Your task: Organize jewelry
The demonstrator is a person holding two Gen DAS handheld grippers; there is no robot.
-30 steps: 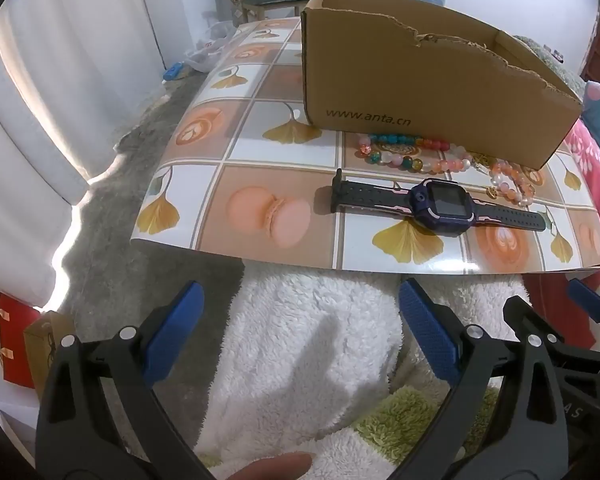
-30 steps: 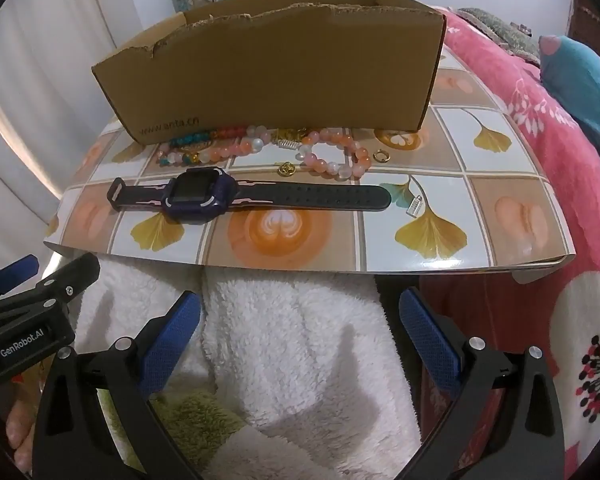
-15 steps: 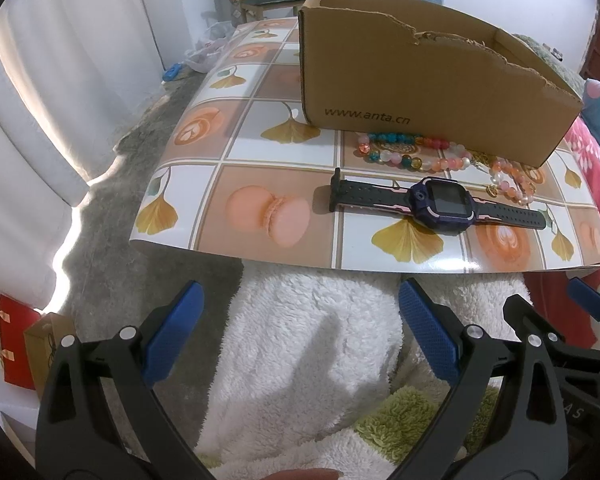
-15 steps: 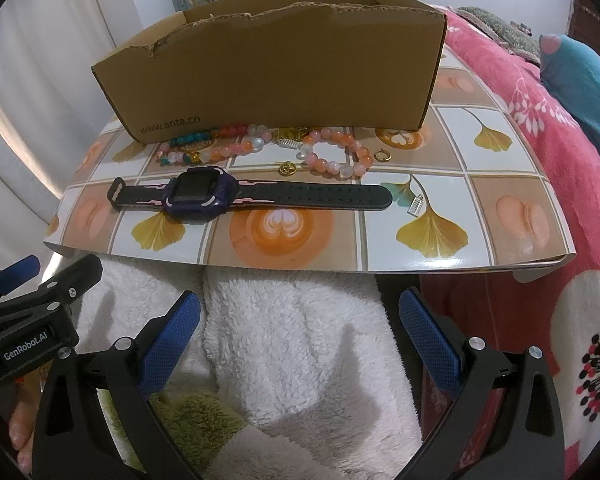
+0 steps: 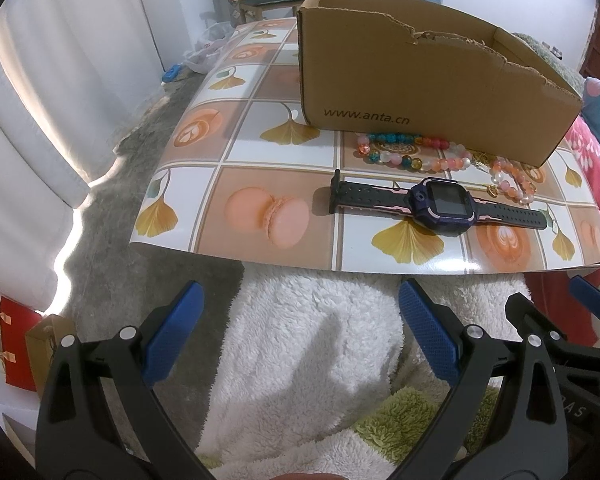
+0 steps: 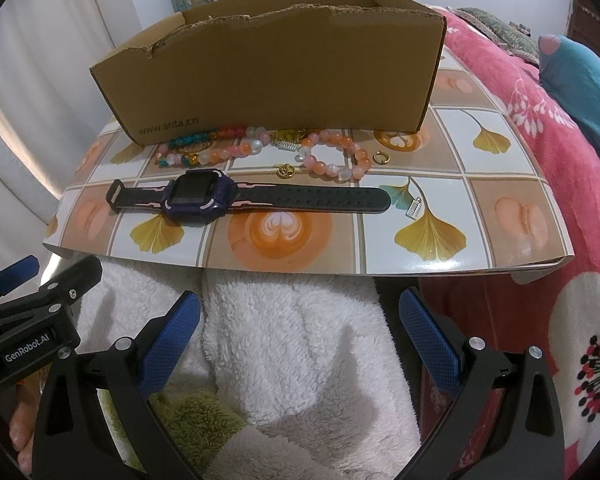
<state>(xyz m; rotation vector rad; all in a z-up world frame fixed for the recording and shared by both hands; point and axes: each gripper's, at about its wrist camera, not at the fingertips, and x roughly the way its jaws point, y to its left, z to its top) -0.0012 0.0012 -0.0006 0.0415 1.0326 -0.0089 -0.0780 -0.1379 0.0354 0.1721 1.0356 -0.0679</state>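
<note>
Left wrist view: the left gripper (image 5: 300, 336) hangs low over a fluffy white blanket (image 5: 320, 340), blue pads spread wide and gripping nothing; ahead lies a patterned board (image 5: 260, 184), and on it the purple smartwatch (image 5: 440, 205) stretched flat, strap ends pointing left and right; behind the watch a long beaded bracelet (image 5: 404, 152) runs along the foot of the cardboard box (image 5: 420, 92), with a pink-and-orange bracelet (image 5: 512, 182) further right; the right gripper's black frame (image 5: 556, 340) pokes in at the lower right.

Right wrist view: the right gripper (image 6: 300, 336) is also wide open and empty above the blanket; the watch (image 6: 198, 198) sits near the board's front edge, left of centre; beyond it the orange bead loop (image 6: 334, 156), a small gold ring (image 6: 380, 157) just to its right, a gold charm (image 6: 286, 170) between watch and beads; the box stands right behind them all.
</note>
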